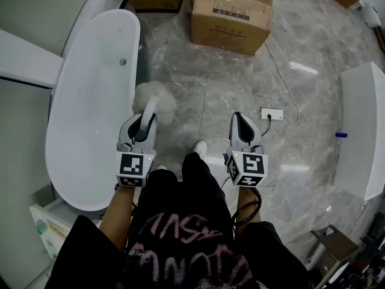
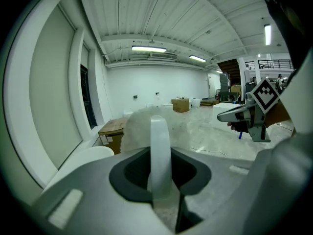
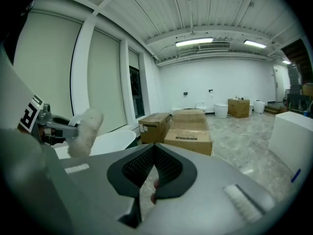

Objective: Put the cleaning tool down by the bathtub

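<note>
The cleaning tool is a fluffy white duster head (image 1: 155,100) on a flat white handle (image 1: 148,111). My left gripper (image 1: 142,123) is shut on that handle, holding it above the floor just right of the white bathtub (image 1: 93,101). In the left gripper view the handle (image 2: 160,153) stands upright between the jaws with the fluffy head (image 2: 142,126) behind it. My right gripper (image 1: 243,125) is shut with nothing in it, level with the left one; its jaws (image 3: 154,173) meet in the right gripper view, where the duster (image 3: 85,131) shows at left.
Cardboard boxes (image 1: 231,14) stand ahead on the grey marble floor. A white power strip (image 1: 272,114) with a cable lies right of my right gripper. A white cabinet (image 1: 364,131) sits at the right. The person's legs and a shoe (image 1: 200,149) are between the grippers.
</note>
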A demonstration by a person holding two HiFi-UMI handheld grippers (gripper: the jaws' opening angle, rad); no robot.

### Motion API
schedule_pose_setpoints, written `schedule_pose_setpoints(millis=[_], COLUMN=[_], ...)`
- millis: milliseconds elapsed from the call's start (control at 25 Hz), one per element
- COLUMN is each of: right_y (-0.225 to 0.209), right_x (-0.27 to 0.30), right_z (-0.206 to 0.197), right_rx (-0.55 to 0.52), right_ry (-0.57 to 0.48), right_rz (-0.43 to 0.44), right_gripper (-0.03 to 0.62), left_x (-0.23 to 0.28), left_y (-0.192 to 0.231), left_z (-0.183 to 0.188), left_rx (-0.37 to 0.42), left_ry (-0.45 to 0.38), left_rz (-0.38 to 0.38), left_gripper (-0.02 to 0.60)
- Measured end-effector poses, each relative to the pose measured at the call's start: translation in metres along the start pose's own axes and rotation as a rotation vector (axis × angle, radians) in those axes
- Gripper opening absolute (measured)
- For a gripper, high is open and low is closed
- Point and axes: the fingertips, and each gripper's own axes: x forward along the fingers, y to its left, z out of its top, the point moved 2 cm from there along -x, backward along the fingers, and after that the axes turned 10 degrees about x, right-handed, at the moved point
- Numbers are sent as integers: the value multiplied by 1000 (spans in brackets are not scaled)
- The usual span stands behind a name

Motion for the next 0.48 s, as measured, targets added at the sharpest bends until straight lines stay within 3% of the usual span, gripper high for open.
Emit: schedule_pose_setpoints(millis=[240, 480], right_y=[10, 17], right_x=[25, 45], right_z=[-8, -16], right_rx=[-7, 2], right_ry=[46, 58], right_rz=[43, 26], right_gripper=[17, 17], left_x=[11, 28], left_y=[7, 14], left_z=[-14, -30], left_rx=[-23, -23], left_ry=[49, 61], left_rz=[1, -39], left_gripper=[83, 83])
